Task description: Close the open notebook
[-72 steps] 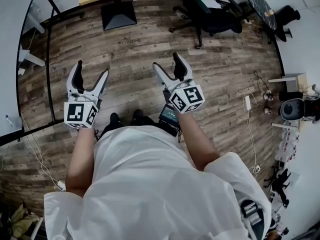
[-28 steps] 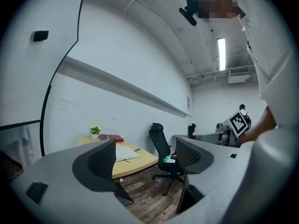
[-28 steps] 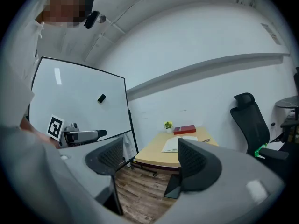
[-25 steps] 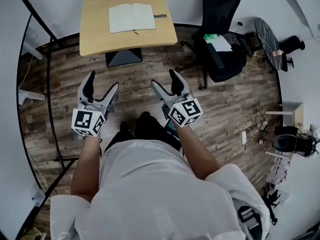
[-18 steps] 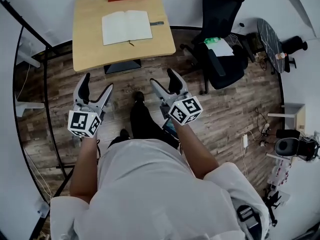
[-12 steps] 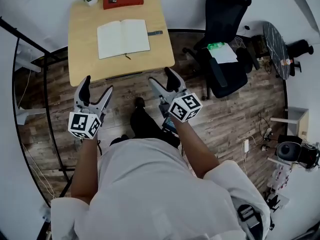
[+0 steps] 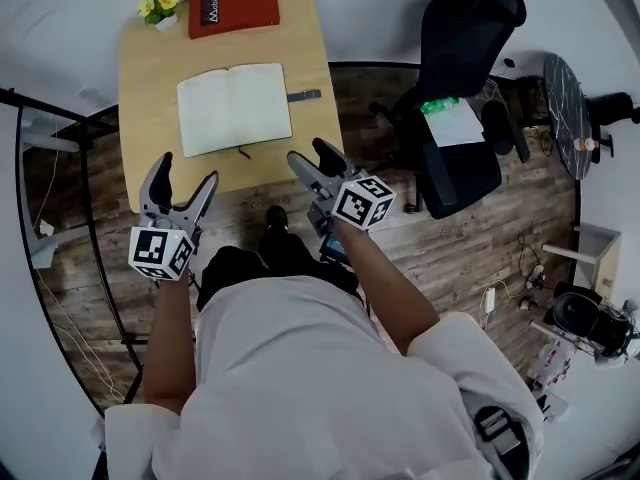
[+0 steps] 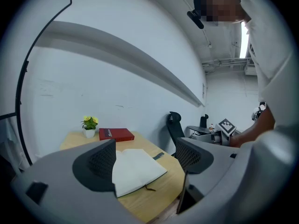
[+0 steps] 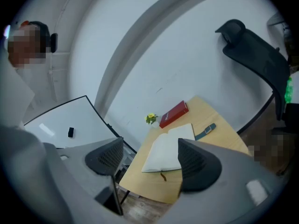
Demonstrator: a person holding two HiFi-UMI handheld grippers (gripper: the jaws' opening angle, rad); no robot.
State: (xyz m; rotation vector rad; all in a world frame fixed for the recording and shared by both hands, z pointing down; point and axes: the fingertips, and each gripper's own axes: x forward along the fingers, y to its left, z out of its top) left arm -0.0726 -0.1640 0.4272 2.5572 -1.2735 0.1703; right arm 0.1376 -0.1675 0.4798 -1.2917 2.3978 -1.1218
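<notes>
**Notebook wide open on the desk, both grippers empty**

The notebook (image 7: 235,108) is lying open and flat in the middle of the light wooden desk (image 7: 150,173), blank pages up. A thin ribbon bookmark (image 7: 243,153) pokes out of its near edge at 6 o'clock.

Around the notebook on the same desk:
- at 12 o'clock, near the far edge, a closed red book (image 7: 234,8)
- at about 11 o'clock, in the far corner, a little potted plant (image 7: 155,6) with yellow flowers
- at 3 o'clock, just beside the right page, a small dark strap-like thing (image 7: 303,95); can't tell what it is

A black office chair (image 7: 465,58) stands on the wood floor (image 7: 480,238) at 3 o'clock from the desk.

The left hand-held gripper (image 7: 186,171) sits at roughly 7 o'clock from the notebook, jaws spread wide with nothing in them. Its own view shows the notebook ahead in the gap between the jaws, not touched. The right hand-held gripper (image 7: 310,154) is at about 5 o'clock from the notebook, also gaping open and empty, with the notebook again showing between its jaws from a way off. Both are held up at the desk's near edge, clear of the notebook.
</notes>
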